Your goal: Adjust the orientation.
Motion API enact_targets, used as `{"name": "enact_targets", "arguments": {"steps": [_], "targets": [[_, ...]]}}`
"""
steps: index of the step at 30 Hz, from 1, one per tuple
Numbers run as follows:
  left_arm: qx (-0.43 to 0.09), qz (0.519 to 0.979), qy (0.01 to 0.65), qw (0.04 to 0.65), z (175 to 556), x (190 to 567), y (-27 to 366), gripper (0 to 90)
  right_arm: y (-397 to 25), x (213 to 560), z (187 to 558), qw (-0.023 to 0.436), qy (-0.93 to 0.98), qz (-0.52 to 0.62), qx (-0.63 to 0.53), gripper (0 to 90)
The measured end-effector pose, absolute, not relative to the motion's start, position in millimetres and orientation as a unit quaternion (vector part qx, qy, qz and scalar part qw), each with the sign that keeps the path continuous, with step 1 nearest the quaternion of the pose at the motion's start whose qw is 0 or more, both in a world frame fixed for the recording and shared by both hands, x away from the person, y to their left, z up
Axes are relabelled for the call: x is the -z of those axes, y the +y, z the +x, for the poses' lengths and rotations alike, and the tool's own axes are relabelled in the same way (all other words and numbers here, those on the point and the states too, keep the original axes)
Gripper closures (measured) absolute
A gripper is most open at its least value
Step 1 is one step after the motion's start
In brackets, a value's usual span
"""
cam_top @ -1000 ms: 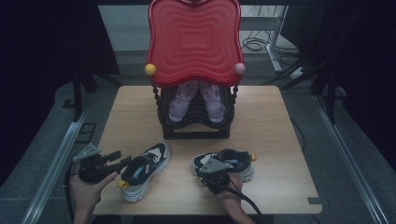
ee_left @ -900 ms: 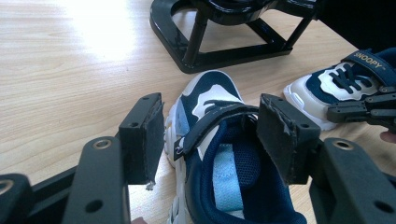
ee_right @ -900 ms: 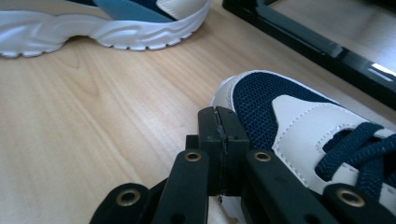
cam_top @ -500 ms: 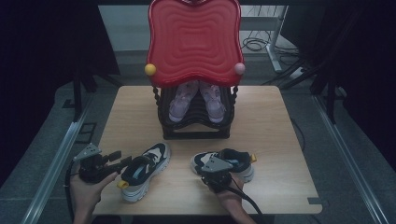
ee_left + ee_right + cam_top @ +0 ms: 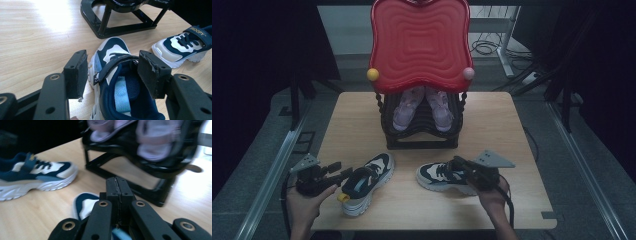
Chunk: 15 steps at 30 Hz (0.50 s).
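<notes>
Little had shifted since the earlier frames: both hands and both sneakers sat almost where they had been, with only the right gripper [image 5: 462, 167] looking slightly nudged over its shoe.

From where I stood, the left gripper [image 5: 343, 175] was at about eight o'clock on the wooden table [image 5: 352, 125], its jaws spread wide on either side of the heel opening of the left sneaker [image 5: 364, 182]. In the left gripper view the pads [image 5: 77, 75] flanked the shoe's collar and strap without pressing on them, so nothing was grasped there.

The right gripper hung at about five o'clock, over the right sneaker [image 5: 439, 176]. Its own view showed the jaws pressed flat together, pad against pad, with the shoe's toe below them; whether they pinched any part of the shoe I could not tell.

Both sneakers lay on the table's near half, toes aimed toward the black shoe rack [image 5: 422, 135] at twelve o'clock, which held a pair of pink shoes [image 5: 407, 107] under a red tray [image 5: 419, 45].
</notes>
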<state>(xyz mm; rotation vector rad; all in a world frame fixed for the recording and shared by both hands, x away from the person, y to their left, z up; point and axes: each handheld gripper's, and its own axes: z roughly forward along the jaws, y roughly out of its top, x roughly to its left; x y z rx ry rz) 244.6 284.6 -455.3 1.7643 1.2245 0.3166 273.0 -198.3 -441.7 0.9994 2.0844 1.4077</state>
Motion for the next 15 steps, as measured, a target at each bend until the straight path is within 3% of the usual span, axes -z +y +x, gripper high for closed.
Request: {"name": "enact_targets", "arguments": {"steps": [8,15], "targets": [[-0.129,0.72,0.497,0.466,245,455,284,41.7,-235,441,284,0.243,0.739,0.378,-0.502,89.6],[-0.13,0.718,0.499,0.468,244,455,285,41.7,-253,451,295,0.239,0.735,0.399,-0.492,89.6]]}}
